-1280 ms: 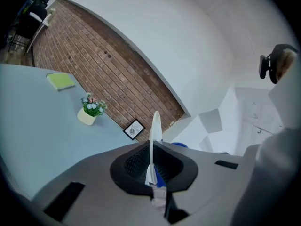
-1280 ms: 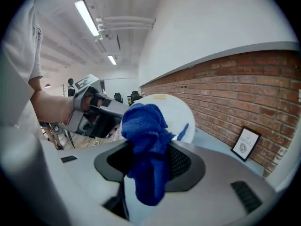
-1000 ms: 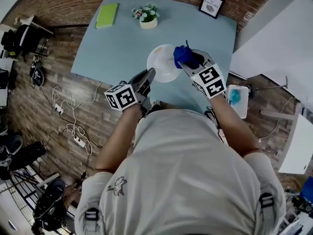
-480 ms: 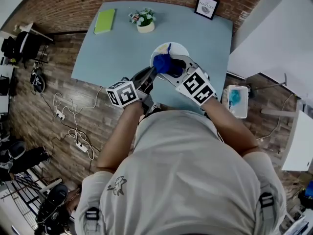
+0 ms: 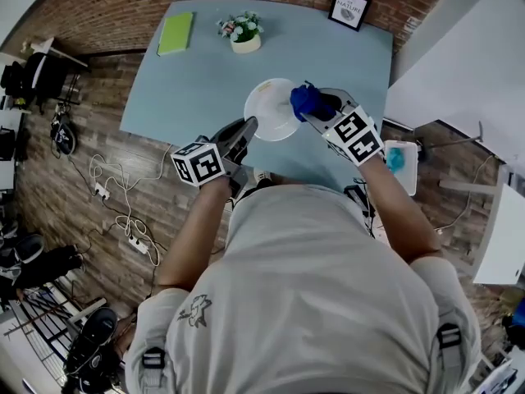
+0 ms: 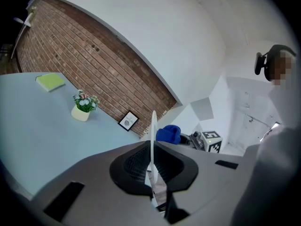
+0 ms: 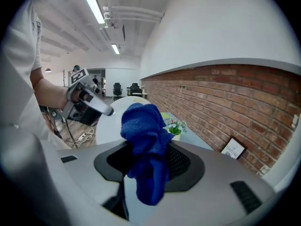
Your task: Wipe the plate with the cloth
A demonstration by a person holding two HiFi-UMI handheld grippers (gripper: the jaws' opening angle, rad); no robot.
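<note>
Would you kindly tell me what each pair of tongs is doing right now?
Left tongs: shut on the plate.
Right tongs: shut on the blue cloth.

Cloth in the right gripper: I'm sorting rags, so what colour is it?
Deep blue; the cloth shows best in the right gripper view.

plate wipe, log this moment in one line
left tongs: shut on plate rim | plate: held upright | right tongs: shut on cloth | cloth: at plate's right rim
</note>
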